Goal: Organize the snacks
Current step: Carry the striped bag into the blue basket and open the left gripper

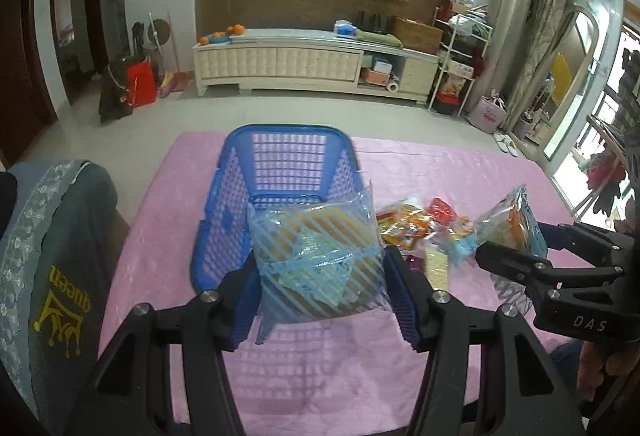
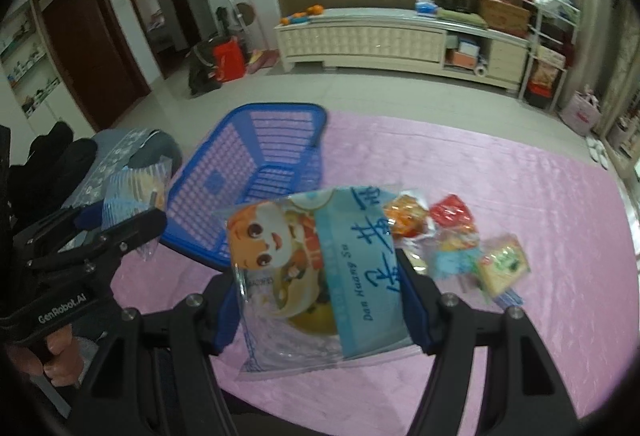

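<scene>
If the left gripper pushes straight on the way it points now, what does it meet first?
Probably the blue basket. The left gripper, holding a striped snack bag, aims at its open inside, which looks empty; depth is uncertain.

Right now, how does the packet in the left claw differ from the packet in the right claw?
The striped packet in the left claw shows pale blue diagonal stripes; the cartoon packet in the right claw shows a cartoon face and a blue label with writing. The striped packet hangs in front of the blue basket, the cartoon packet over the pink cloth. Both are clear sealed packets clamped between blue pads.
</scene>
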`<state>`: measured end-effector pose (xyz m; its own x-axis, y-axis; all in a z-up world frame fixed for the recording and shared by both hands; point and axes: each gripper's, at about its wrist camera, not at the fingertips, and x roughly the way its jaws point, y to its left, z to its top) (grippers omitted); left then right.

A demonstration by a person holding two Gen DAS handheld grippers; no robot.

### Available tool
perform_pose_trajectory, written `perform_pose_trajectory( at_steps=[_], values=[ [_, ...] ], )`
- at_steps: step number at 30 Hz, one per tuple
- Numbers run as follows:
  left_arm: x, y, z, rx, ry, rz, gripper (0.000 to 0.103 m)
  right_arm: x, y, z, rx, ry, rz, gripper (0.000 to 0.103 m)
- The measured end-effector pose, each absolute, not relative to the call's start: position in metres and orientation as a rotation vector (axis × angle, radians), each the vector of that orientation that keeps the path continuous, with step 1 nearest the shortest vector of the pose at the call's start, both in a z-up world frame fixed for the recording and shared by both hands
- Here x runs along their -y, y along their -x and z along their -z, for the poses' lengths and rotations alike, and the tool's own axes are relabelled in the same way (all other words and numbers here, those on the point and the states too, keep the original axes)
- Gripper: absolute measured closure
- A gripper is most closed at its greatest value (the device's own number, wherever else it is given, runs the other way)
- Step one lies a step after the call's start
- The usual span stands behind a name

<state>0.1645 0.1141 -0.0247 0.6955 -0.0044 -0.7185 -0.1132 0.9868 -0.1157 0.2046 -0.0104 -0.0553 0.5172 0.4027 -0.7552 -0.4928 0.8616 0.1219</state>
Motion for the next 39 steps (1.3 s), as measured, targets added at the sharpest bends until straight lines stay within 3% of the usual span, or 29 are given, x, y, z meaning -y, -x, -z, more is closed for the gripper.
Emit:
perform_pose_trajectory(
  at_steps=[11,26,30,35,39],
  values=[
    [-0.167,-0.186,0.049,-0.861,0.261,-0.028,0.048,-0.060,-0.229,0.075,-0.916,0.152,-0.673,0.031],
    [-0.180,-0.201,0.080,-0.930,0.282,0.005,0.047,-0.089,-0.244,0.103,-0.950,0.236,-0.640,0.031],
    [-0.177,-0.196,0.078,-0.930,0.229,-0.012,0.036,-0.090,-0.244,0.107,-0.969,0.254,-0.644,0.030],
    [-0.173,-0.182,0.067,-0.904,0.210,-0.030,0.036,-0.085,-0.237,0.100,-0.961,0.245,-0.629,0.015],
    [-0.168,-0.166,0.056,-0.890,0.202,-0.037,0.036,-0.078,-0.227,0.090,-0.932,0.250,-0.613,0.011]
  ],
)
